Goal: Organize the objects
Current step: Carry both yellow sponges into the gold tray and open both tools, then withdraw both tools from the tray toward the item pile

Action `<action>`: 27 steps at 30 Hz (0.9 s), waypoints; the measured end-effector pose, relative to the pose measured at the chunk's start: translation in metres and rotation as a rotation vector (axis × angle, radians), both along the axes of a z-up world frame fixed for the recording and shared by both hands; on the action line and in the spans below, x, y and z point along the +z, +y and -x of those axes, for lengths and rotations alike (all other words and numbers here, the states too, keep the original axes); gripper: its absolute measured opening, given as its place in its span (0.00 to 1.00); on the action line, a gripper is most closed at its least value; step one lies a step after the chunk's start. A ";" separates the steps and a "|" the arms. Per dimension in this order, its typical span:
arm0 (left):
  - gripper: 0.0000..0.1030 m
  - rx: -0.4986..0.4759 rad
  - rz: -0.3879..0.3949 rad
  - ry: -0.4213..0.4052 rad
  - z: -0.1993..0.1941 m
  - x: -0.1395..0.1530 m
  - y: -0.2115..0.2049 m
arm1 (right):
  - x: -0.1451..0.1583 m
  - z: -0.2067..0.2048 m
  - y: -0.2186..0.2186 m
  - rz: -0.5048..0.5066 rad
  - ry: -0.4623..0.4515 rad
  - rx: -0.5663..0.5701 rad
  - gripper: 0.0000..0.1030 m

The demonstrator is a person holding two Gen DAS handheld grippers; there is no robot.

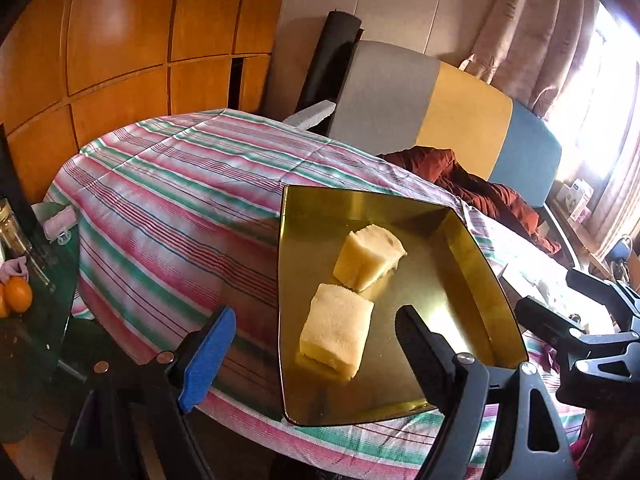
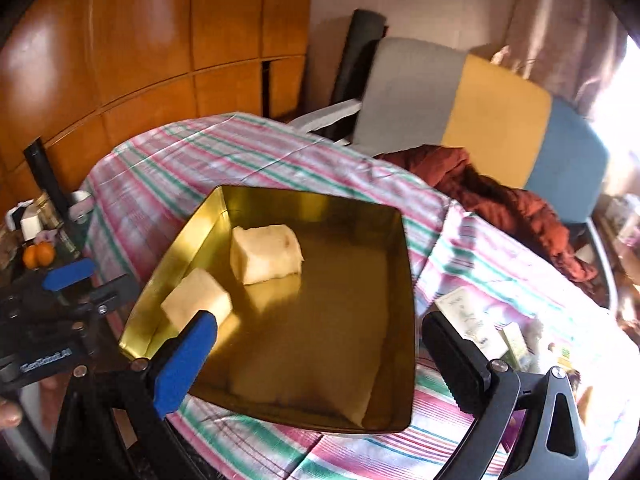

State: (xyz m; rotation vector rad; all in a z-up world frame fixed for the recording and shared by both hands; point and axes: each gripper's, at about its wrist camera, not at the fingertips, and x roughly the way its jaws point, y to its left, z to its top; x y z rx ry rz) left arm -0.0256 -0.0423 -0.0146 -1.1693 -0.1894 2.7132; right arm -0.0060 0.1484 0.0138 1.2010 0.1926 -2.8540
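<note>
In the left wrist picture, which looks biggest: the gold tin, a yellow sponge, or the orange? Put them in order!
1. gold tin
2. near yellow sponge and the far yellow sponge look about alike
3. orange, partly cut off at the picture's edge, so unsure

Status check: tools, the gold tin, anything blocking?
Both tools open, empty: left tool, right tool. Gold tin on striped cloth, two pale blocks inside. Nothing in the way.

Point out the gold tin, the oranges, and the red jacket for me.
gold tin (image 2: 404, 280), right wrist view, on its right wall.
oranges (image 1: 18, 294), left wrist view, on the right-hand orange.
red jacket (image 2: 500, 196), right wrist view, on the middle of its crumpled fabric.
</note>
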 end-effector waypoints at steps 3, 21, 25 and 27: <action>0.81 -0.006 0.007 -0.012 -0.002 0.001 0.003 | 0.006 -0.010 0.000 -0.033 0.042 -0.029 1.00; 0.81 -0.073 -0.004 -0.040 -0.012 0.006 0.027 | 0.019 -0.032 0.012 -0.009 0.099 -0.033 1.00; 0.81 -0.081 -0.011 -0.055 -0.011 0.005 0.029 | 0.019 -0.032 0.016 -0.001 0.097 -0.034 1.00; 0.81 -0.082 -0.003 -0.065 -0.010 0.004 0.032 | 0.018 -0.032 0.018 0.002 0.094 -0.037 1.00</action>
